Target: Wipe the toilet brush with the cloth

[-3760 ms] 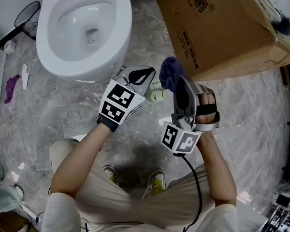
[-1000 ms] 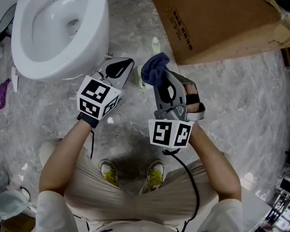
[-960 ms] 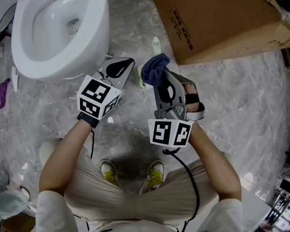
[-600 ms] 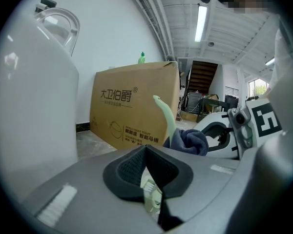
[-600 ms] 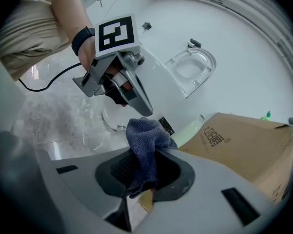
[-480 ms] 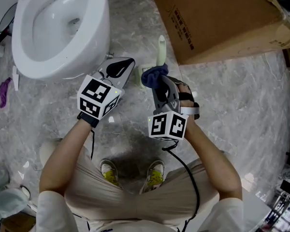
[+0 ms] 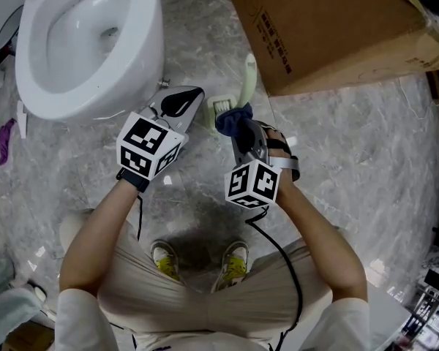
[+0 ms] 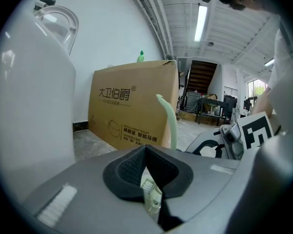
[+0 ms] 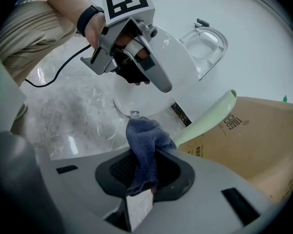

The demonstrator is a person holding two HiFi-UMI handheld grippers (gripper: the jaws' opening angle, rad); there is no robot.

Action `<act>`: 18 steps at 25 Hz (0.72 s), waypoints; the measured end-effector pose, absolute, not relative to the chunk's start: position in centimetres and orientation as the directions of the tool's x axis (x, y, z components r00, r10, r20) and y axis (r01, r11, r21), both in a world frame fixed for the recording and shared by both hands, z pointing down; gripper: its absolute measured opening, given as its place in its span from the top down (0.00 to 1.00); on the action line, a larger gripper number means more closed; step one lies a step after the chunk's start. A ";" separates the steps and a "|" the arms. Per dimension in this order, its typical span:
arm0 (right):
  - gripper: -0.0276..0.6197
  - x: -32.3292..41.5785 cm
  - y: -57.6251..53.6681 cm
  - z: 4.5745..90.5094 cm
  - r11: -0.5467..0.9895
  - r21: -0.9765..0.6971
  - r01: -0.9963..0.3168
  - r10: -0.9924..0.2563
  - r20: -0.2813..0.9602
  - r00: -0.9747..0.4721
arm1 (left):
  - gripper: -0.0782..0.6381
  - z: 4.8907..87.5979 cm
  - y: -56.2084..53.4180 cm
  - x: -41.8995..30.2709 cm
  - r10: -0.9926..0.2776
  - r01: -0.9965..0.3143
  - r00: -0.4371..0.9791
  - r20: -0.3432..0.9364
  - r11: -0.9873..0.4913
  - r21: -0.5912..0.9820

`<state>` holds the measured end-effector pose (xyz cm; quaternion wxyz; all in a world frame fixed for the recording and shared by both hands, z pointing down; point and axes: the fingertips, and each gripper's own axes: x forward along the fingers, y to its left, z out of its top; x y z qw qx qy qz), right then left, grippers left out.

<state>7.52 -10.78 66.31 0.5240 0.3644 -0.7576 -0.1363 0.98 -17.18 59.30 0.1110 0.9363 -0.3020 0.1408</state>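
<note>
Left side: we are finding the left hand-held gripper (image 8: 149, 179) clenching the bristle end of the toilet brush (image 8: 172, 126), its pale green handle rising away from the jaws.
Right side: the right hand-held gripper (image 9: 144, 172) is grasping the blue cloth (image 9: 145, 140), its bunched end standing out past the jaws.
Contact: the cloth is lying against the handle just beside the bristle end.
Head view: we are seeing both tools close together above the marble floor (image 7: 366, 145), the toilet (image 7: 143, 64) beyond the left one, the handle pointing toward the cardboard box (image 7: 336, 28).
Gripper views: these alone are showing us bristles and cloth caught between the pads.
</note>
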 end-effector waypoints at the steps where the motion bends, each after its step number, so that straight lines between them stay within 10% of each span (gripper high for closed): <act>1: 0.85 7.7 -10.7 66.5 0.701 0.583 -0.411 -0.690 0.701 -0.182 | 0.89 59.3 -17.2 1.0 -0.533 -0.596 0.778 0.331 -0.793 0.123; 18: 0.85 10.1 -9.4 64.2 0.496 0.212 -0.842 -0.686 0.691 -0.230 | 0.89 60.8 -17.8 2.5 -0.516 -0.610 0.769 0.377 -0.769 0.193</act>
